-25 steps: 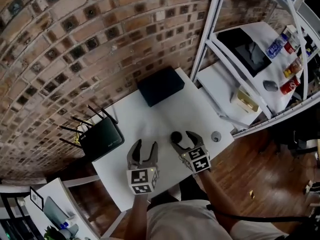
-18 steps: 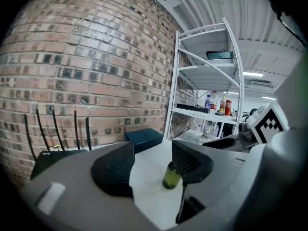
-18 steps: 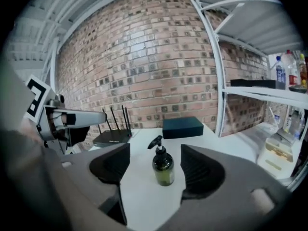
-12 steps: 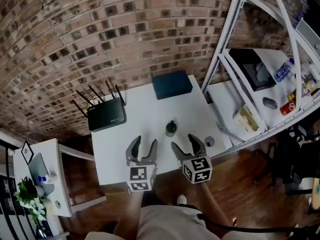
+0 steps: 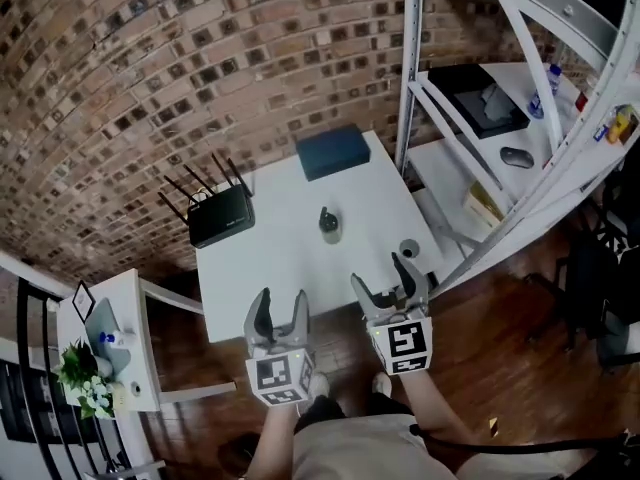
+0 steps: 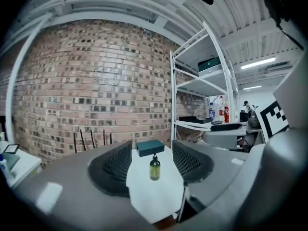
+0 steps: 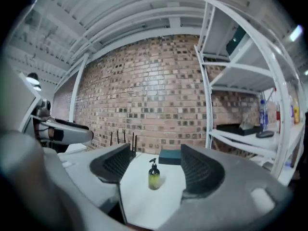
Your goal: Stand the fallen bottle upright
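Olive-green pump bottle [image 5: 329, 224] stands upright near the middle of the white worktop [image 5: 260, 268]. It lies between the dark teal flat box [image 5: 333, 152] at the back edge and the near edge.

1. Left tongs [image 5: 281, 303]: jaws spread wide, holding nothing and touching nothing. In the left gripper view the bottle shows through the gap, well apart from both pads.
2. Right tongs [image 5: 382, 278]: jaws likewise spread wide and empty. The right gripper view shows the bottle framed between the pads, with clear worktop on every side of it.
3. Bottle axis: the long axis is vertical, the base sits flat on the worktop, and the black pump head points up.
4. Surroundings: a black router with upright antennas [image 5: 222, 215] sits at the left rear corner. A small round grey item [image 5: 408, 249] lies near the right edge.

Change from one second ago: both tongs then hung over the worktop, the right one just beside the bottle. Both are now drawn back past the near edge, over the wooden floor [image 5: 500, 338].
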Demonstrator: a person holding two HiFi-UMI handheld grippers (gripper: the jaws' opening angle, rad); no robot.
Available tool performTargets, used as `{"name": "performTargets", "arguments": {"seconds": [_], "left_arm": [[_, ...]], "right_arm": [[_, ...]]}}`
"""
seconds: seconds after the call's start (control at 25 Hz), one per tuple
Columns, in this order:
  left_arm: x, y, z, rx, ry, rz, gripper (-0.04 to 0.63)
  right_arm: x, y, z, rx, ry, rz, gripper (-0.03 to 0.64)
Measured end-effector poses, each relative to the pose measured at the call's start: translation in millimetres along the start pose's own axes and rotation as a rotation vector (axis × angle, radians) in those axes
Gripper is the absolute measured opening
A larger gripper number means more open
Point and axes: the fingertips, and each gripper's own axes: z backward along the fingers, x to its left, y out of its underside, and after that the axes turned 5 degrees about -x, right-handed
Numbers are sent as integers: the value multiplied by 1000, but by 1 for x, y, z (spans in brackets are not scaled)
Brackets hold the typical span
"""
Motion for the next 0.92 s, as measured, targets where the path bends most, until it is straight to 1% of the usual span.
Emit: {"name": "performTargets", "arguments": {"seconds": [0.12,0.2,0.32,0.48,0.6,0.76,0.92], "left_arm": [[-2,-28,3,-61,24,-19,272],[-1,-37,9,-80,39,-26,275],[11,-44,16,-105,41,-31,275],[31,-46,29,-114,26,4,273],[40,-46,36,-122,21,4,274],[49,-46,49,-125,21,23,273],[56,-52,60,-140,20,16,274]], "right_arm": [[6,-33,6,-61,24,34,308],[15,-40,13,-67,35,34,308],[31,-46,18,-69,52,32,308],[50,-51,22,-62,62,36,308],[55,-53,23,-54,70,23,308],[67,-55,24,-38,69,16,308],[81,-54,27,-29,63,8,308]]}}
